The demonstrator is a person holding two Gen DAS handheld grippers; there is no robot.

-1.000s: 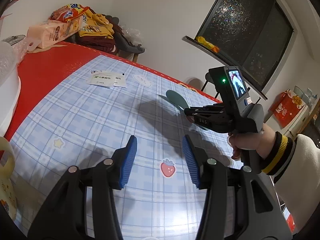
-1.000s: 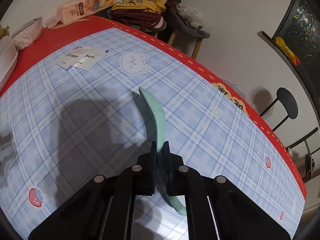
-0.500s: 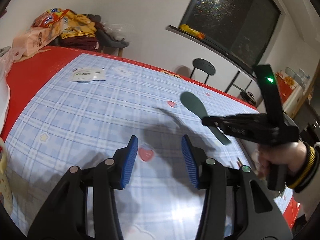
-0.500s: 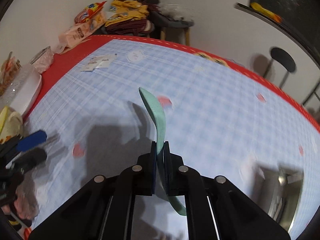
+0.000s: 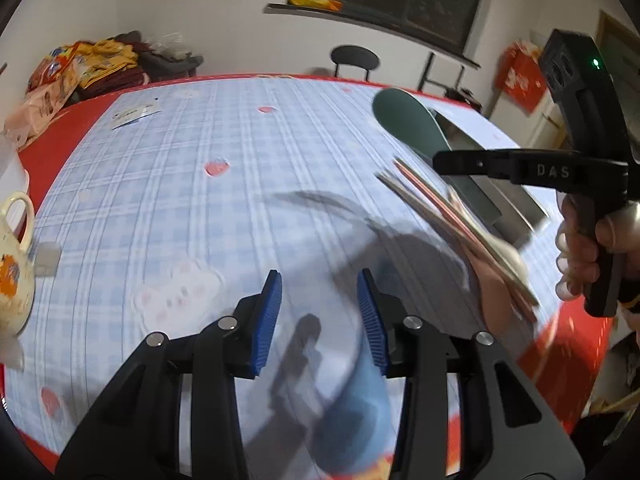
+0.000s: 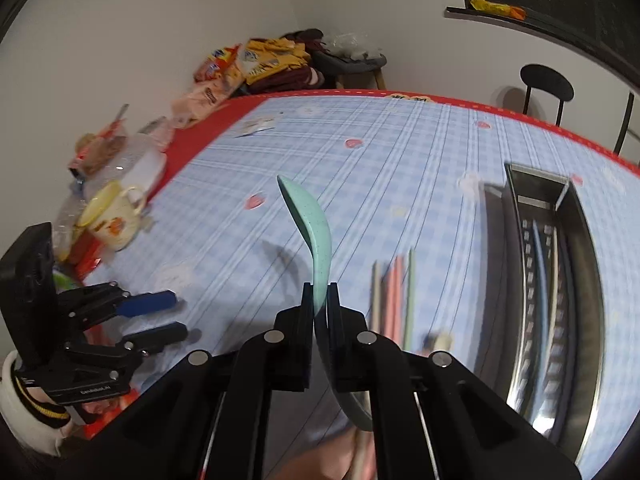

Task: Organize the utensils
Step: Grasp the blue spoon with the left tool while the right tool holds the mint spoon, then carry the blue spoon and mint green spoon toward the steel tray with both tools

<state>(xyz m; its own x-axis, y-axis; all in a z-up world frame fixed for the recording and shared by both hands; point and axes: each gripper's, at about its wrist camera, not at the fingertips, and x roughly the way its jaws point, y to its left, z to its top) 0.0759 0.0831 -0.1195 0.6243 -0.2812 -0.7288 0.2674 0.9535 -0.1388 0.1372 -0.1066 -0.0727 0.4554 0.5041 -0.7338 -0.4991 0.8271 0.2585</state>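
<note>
left→right in the r wrist view: the left gripper (image 6: 160, 318) sits low at the left edge, blue pads apart w/ nothing between them, jaws closing, hovering over the checked tablecloth (image 6: 400, 152). a cream mug (image 6: 114, 216) stands behind it near the red border.

centre: the right gripper (image 6: 318, 308) is clamped on the mint spoon (image 6: 310, 224), pinching it partway along the handle. bowl end sticks up and fwd, tail of the handle drops below the jaws. so the spoon's long axis runs roughly along the gripper's pointing line.

just right of it: a bundle of chopsticks (image 6: 394, 292) lies on the cloth, blurred, long axis pointing away from the camera. further right is the steel utensil tray (image 6: 588, 248), a long narrow trough, also lying lengthwise away from the camera, w/ some long pieces already inside (too blurred to name).

key relation, as i judge it: tray is to the right of the held spoon and about parallel to it, so the drop prob. needs a sideways carry to the right more than a big re-turn. r hand is nearer the tray by far, l hand well apart from it.

writing: "das" on the r gripper's arm (image 5: 552, 170) in the l wrist view. small print on the l gripper's body, not legible. snack bags (image 6: 240, 64) at the far corner have print, can't read it.
</note>
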